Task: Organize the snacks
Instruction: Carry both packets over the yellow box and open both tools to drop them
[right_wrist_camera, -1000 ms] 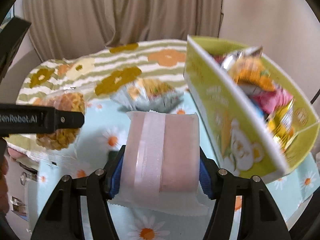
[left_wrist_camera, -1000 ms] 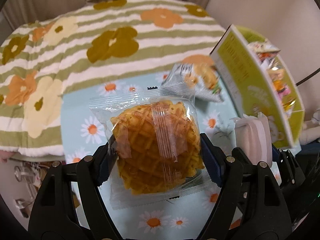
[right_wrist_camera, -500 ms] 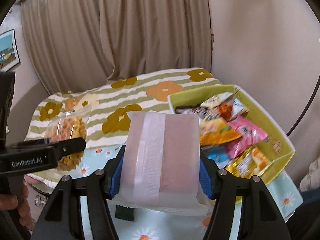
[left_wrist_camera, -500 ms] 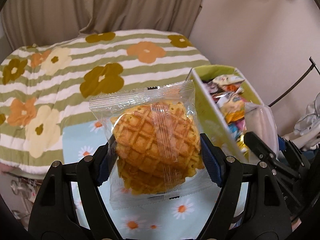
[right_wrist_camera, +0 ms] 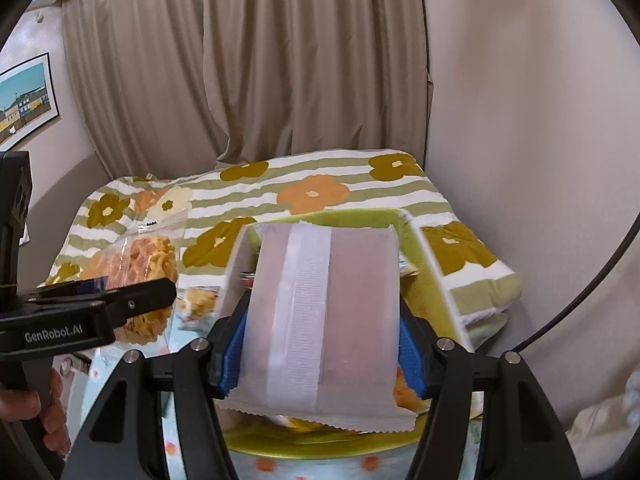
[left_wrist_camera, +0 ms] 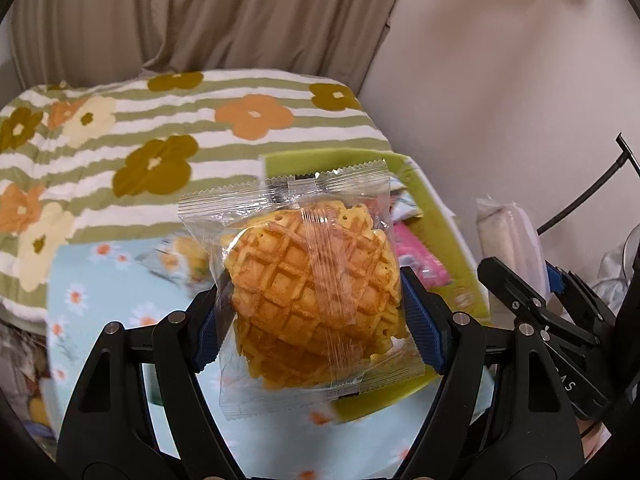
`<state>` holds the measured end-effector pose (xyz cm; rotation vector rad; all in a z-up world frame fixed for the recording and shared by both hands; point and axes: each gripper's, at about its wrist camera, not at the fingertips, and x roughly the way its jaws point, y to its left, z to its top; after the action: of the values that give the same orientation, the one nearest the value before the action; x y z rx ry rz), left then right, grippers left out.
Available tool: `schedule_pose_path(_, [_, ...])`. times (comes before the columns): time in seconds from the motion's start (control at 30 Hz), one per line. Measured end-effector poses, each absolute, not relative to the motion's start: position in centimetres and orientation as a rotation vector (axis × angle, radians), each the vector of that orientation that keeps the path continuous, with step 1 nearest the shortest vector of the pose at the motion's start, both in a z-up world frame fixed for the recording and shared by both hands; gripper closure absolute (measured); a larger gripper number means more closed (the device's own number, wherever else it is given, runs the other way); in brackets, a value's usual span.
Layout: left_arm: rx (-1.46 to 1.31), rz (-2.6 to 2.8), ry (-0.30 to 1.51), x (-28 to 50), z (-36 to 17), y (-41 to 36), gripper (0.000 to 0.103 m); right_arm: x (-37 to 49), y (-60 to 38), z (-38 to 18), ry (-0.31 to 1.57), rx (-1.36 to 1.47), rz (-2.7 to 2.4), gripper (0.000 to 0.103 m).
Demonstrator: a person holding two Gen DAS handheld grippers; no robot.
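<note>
In the left wrist view the left tool [left_wrist_camera: 316,312] is clamped on a clear waffle pack [left_wrist_camera: 312,292], blue pads pressing its two sides, held in the air above the green box [left_wrist_camera: 436,216] with pink and other packets showing inside; the pack's long axis runs straight ahead along the fingers, crimped ends near and far, seam side up; to do the drop well I judge the pack should come down inside the walls before the pads part, so it lands flat and not on the rim; at right the right tool [left_wrist_camera: 516,276] carries a pale pack [left_wrist_camera: 506,232]; in the right wrist view the right tool [right_wrist_camera: 324,344] grips that pink pack [right_wrist_camera: 326,312] by its sides, over the box [right_wrist_camera: 432,260], which stands on the daisy-cloth counter [right_wrist_camera: 256,464] before a flowered bed [right_wrist_camera: 312,192]; its long axis likewise points forward, white seam strip up, tilted a little toward the far end; the left tool [right_wrist_camera: 132,300] holds the waffles [right_wrist_camera: 144,264] at left, beside the box wall.
</note>
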<state>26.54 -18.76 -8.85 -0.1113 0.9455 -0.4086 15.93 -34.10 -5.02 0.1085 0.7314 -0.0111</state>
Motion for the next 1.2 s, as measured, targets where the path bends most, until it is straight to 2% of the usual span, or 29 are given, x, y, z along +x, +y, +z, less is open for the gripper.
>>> schedule_pose_path(0.3, [-0.031, -0.423, 0.98, 26.3, -11.4, -25.7, 0.028, 16.4, -39.2, -6.8, 0.773, 0.155, 0.006, 0.044])
schedule_pose_path(0.53, [0.062, -0.435, 1.007, 25.8, -14.0, -27.0, 0.028, 16.2, -40.6, -8.4, 0.808, 0.19, 0.004, 0.044])
schedule_pose_path(0.63, [0.08, -0.436, 1.022, 25.6, -15.0, -26.8, 0.02, 16.2, -40.9, -8.8, 0.817, 0.197, 0.002, 0.044])
schedule_pose_path(0.67, [0.097, -0.43, 1.028, 25.4, -15.3, -26.7, 0.01, 16.1, -41.0, -8.9, 0.819, 0.202, 0.002, 0.044])
schedule_pose_path(0.7, [0.106, -0.426, 1.025, 25.2, -15.3, -26.7, 0.003, 15.9, -41.0, -9.0, 0.821, 0.205, 0.003, 0.044])
schedule_pose_path(0.73, [0.117, -0.423, 1.018, 24.8, -15.3, -26.5, 0.002, 16.0, -41.1, -9.1, 0.824, 0.206, 0.004, 0.044])
schedule_pose_path(1.2, [0.105, -0.326, 0.962, 22.3, -14.1, -22.3, 0.002, 16.0, -40.5, -12.0, 0.893, 0.217, 0.089, 0.044])
